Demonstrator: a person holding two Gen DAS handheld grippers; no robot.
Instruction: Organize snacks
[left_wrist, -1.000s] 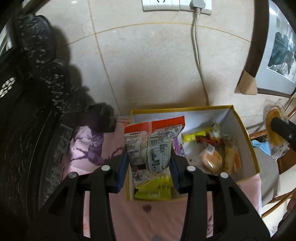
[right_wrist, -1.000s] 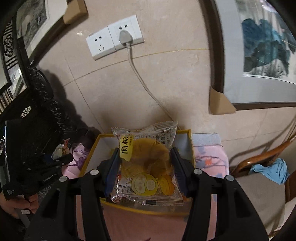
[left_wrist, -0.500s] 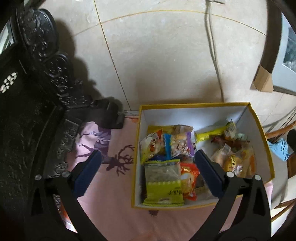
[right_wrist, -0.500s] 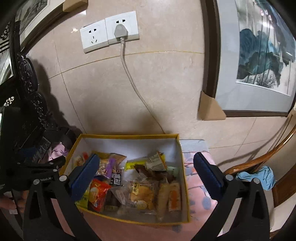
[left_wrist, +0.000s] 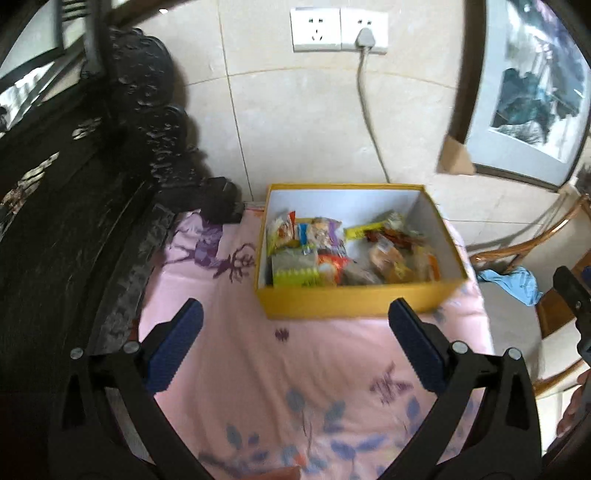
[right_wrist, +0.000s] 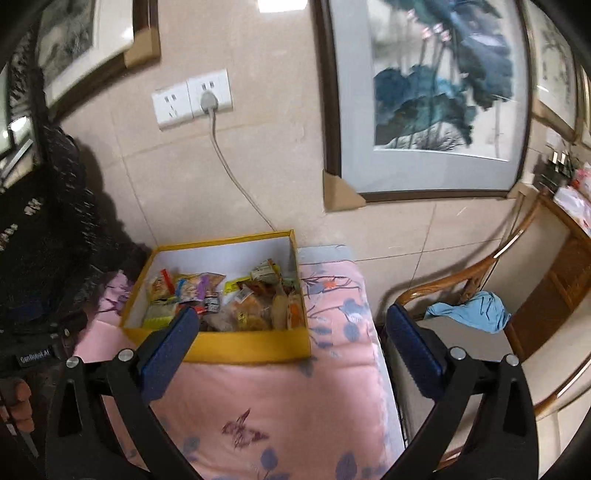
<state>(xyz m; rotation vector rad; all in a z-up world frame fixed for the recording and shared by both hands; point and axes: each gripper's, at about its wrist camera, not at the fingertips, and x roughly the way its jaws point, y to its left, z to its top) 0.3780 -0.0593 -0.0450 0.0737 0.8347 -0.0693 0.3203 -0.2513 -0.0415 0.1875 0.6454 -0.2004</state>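
Observation:
A yellow cardboard box (left_wrist: 354, 301) stands on a pink patterned cloth against the wall, and it also shows in the right wrist view (right_wrist: 251, 345). Several wrapped snacks (left_wrist: 332, 254) lie inside it, also seen from the right wrist (right_wrist: 236, 299). My left gripper (left_wrist: 295, 321) is open and empty, held back from the box's front wall. My right gripper (right_wrist: 290, 328) is open and empty, in front of and to the right of the box.
The pink cloth (left_wrist: 295, 387) covers the surface in front of the box. Dark carved furniture (left_wrist: 74, 206) stands at the left. A wooden chair with a blue cloth (right_wrist: 476, 308) is at the right. A wall socket with a cable (left_wrist: 364, 35) and framed pictures (right_wrist: 439, 92) are behind.
Both grippers let their snack packets go into the box, opened, and have pulled back from it; the box now looks farther away in both views.

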